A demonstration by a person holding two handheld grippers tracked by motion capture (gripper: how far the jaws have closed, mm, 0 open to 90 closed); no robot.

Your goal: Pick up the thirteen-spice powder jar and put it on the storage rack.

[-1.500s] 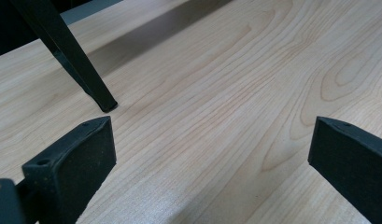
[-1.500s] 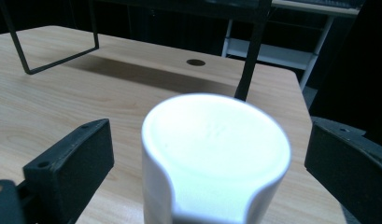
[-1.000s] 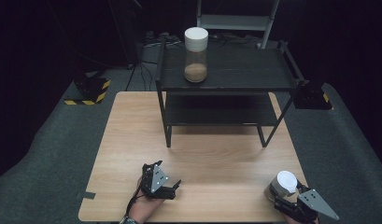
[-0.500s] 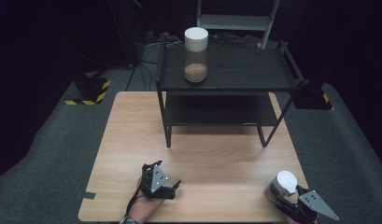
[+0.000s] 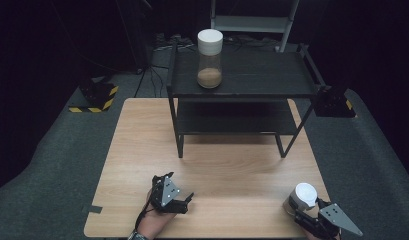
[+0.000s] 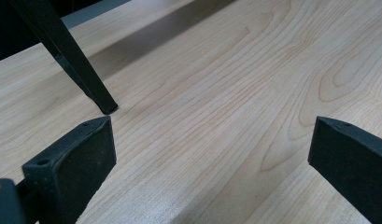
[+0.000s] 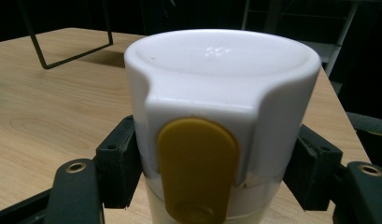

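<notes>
Right gripper [image 5: 312,212] clamped on the white-lidded jar [image 5: 303,196] at the desk's [image 5: 142,150] near right corner, jaws tight on both sides below the lid. Position unchanged over the last second, so no lift yet. Left gripper [image 5: 184,199] idle, jaws apart, near edge. Second jar [image 5: 210,58] sits on the shelf's [image 5: 272,75] top tier, likely destination.

My counter [image 5: 142,150] sits brightly lit from above amid dark surroundings; the rack [image 5: 242,80] throws a soft shadow forward. Up close, my fingers [image 6: 72,158] blur slightly; no glare.
</notes>
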